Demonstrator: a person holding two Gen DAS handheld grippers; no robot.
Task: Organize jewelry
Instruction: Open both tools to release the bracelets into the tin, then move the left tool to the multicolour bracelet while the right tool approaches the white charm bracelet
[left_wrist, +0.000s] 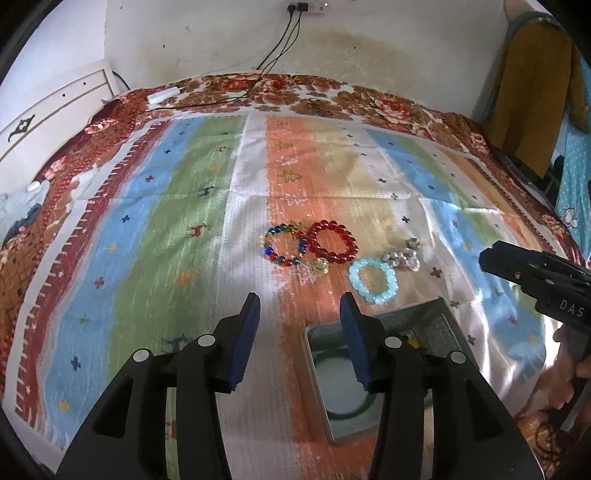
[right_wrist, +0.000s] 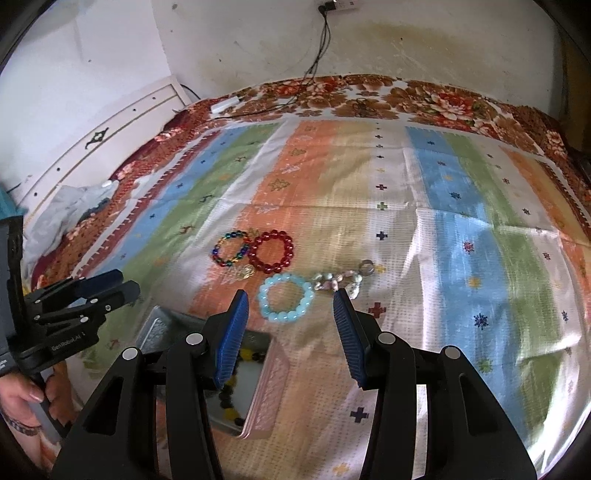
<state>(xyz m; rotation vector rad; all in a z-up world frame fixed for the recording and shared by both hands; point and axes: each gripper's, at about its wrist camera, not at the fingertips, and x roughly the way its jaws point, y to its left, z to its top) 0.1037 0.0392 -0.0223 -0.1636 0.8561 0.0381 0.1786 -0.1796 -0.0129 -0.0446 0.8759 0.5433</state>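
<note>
Tin (left_wrist: 432, 314): green bangle (left_wrist: 345, 415) and black-and-yellow beads (right_wrist: 231, 400) inside
Left gripper (left_wrist: 300, 306): fingers apart, empty
Right gripper (right_wrist: 290, 301): fingers apart, empty

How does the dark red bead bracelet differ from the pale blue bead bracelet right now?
The dark red bead bracelet is deep, glossy red; the pale blue bead bracelet is milky and light. The red one touches the multicoloured bead bracelet and lies farther from the open metal box; the blue one lies nearer it. Both are closed bead loops lying flat on the cloth.

Four bead bracelets (left_wrist: 332, 242) lie beside an open tin (left_wrist: 439, 325).
</note>
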